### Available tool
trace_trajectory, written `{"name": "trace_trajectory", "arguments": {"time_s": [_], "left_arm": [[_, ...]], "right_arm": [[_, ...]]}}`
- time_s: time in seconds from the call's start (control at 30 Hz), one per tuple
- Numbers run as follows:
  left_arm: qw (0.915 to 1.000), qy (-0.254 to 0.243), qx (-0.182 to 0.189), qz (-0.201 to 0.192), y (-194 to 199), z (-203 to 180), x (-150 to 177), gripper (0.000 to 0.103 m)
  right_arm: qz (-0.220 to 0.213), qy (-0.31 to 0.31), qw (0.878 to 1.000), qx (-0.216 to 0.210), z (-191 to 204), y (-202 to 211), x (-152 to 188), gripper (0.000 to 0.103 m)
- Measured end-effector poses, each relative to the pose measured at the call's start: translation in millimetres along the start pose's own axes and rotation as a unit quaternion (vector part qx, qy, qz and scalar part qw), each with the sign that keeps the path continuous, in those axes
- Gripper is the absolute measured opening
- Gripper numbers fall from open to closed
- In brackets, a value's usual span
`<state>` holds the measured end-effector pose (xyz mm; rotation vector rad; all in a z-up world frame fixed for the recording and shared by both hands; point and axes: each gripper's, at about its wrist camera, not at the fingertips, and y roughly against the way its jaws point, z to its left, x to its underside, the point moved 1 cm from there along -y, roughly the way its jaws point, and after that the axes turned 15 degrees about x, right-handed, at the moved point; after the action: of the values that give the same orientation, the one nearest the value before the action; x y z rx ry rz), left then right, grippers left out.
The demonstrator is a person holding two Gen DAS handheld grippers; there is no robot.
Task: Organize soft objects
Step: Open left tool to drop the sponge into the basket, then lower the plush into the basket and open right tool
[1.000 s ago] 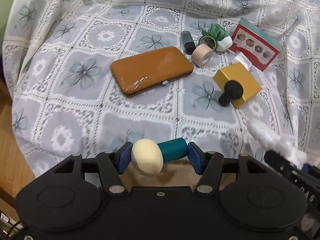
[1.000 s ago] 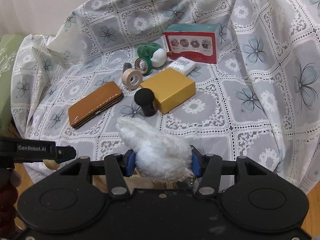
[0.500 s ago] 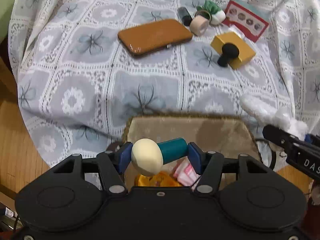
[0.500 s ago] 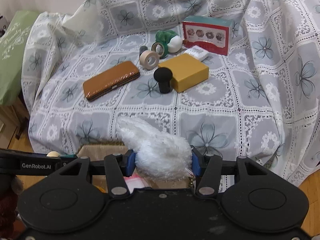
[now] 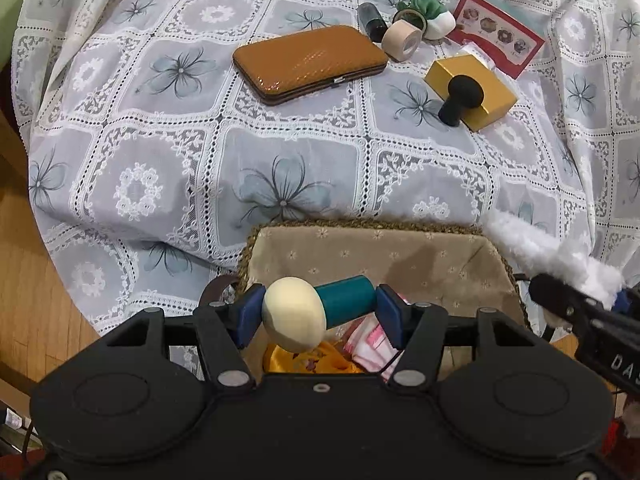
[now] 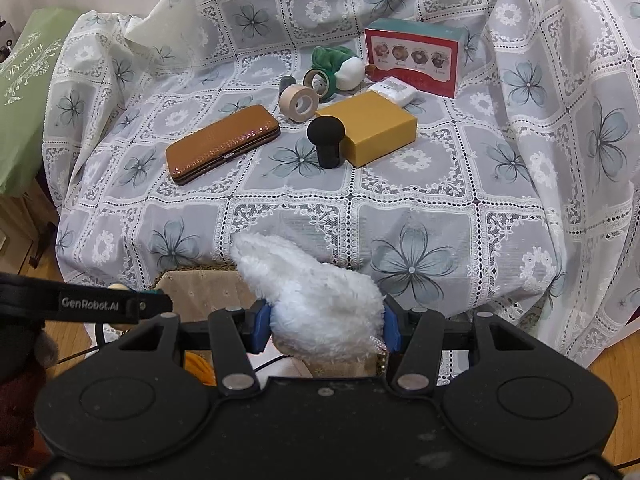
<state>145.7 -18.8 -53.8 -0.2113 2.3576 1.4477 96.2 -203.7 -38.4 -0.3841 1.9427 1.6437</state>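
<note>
A: What has changed in the last second?

B: Both grippers have drawn back from the covered seat; the lined basket (image 5: pixel 360 240) now sits right under them, at six o'clock in each view.

A: Grips?

B: The left gripper (image 5: pixel 320 310) is clenched on the cream-and-teal sponge (image 5: pixel 316 308). The right gripper (image 6: pixel 326 326) is clamped on the fluffy white toy (image 6: pixel 316 300).

A: So?

B: Both soft things hang over the basket, probably ready to drop in. The black sponge (image 6: pixel 326 140) and green scrunchie (image 6: pixel 330 58) wait at twelve o'clock.
</note>
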Motion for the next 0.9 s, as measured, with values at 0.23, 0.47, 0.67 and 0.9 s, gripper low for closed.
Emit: {"name": "trace_trajectory", "arguments": {"time_s": [0.23,0.47,0.67,0.9], "left_arm": [[1.0,0.005,-0.004,-0.004,-3.3,0.2,-4.8,0.064],[0.9997,0.017,-0.012,-0.011,-1.4,5.8,-5.4,0.069],[0.9995,0.021,-0.023,-0.006,-3.4,9.1,0.0,0.069],[0.9992,0.026,-0.03,-0.001,-3.9,12.9,7.7,0.069]], "right_arm": [[0.004,0.001,1.0,-0.003,0.8,-2.4,0.3,0.052],[0.007,0.001,1.0,-0.007,1.6,-4.0,1.3,0.052],[0.01,0.009,1.0,-0.012,4.9,-4.3,3.7,0.052],[0.016,0.026,0.999,-0.021,8.6,-2.4,9.6,0.053]]}}
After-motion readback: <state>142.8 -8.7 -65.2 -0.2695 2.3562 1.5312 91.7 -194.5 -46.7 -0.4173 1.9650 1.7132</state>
